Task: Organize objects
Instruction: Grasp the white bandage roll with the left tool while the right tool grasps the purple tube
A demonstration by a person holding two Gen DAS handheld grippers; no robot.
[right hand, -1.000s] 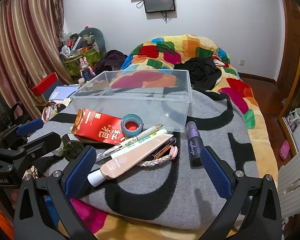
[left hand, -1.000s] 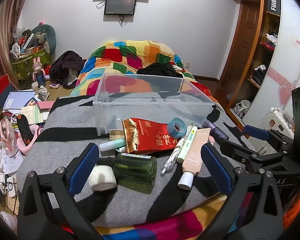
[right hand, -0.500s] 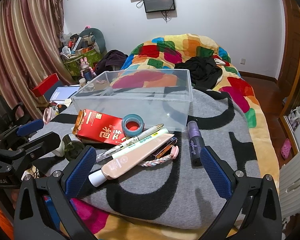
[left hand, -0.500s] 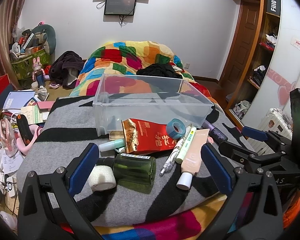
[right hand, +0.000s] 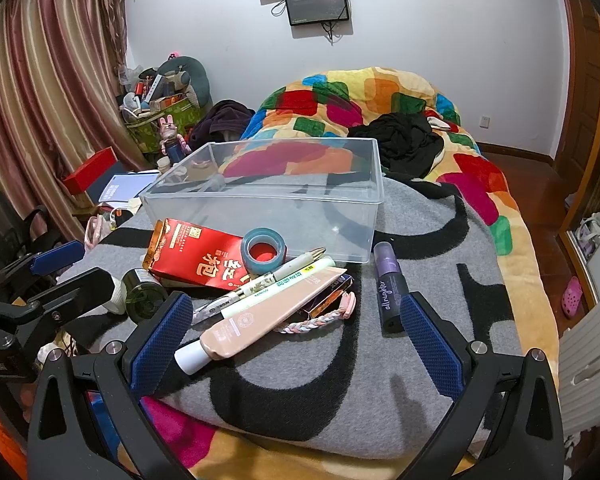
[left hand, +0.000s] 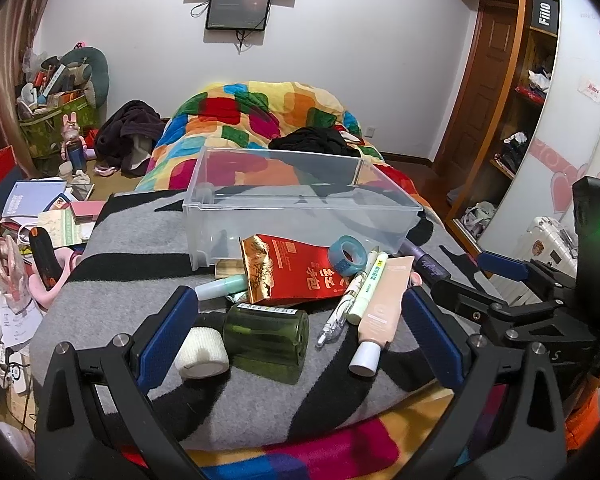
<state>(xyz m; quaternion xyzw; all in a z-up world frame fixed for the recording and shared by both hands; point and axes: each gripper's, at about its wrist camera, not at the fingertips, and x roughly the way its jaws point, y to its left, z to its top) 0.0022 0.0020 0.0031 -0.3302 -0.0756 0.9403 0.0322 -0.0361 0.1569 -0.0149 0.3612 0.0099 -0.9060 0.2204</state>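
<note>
A clear plastic bin (left hand: 300,204) (right hand: 268,208) stands empty on the grey-and-black blanket (left hand: 140,264). In front of it lies a pile: a red packet (left hand: 296,272) (right hand: 200,256), a blue tape roll (left hand: 346,256) (right hand: 263,250), a beige tube (left hand: 380,312) (right hand: 260,320), pens (right hand: 268,284), a green jar (left hand: 266,330), a white gauze roll (left hand: 202,352) and a purple spray bottle (right hand: 388,288). My left gripper (left hand: 300,340) is open and empty, just short of the jar. My right gripper (right hand: 296,336) is open and empty, near the beige tube.
A colourful quilt (left hand: 260,120) and black clothes (right hand: 404,140) lie behind the bin. Books, papers and boxes clutter the floor on the left (left hand: 40,208). A wardrobe (left hand: 532,100) stands at the right. The blanket's front edge is just below both grippers.
Both grippers have crept slightly forward toward the pile. Nothing on the blanket has moved.
</note>
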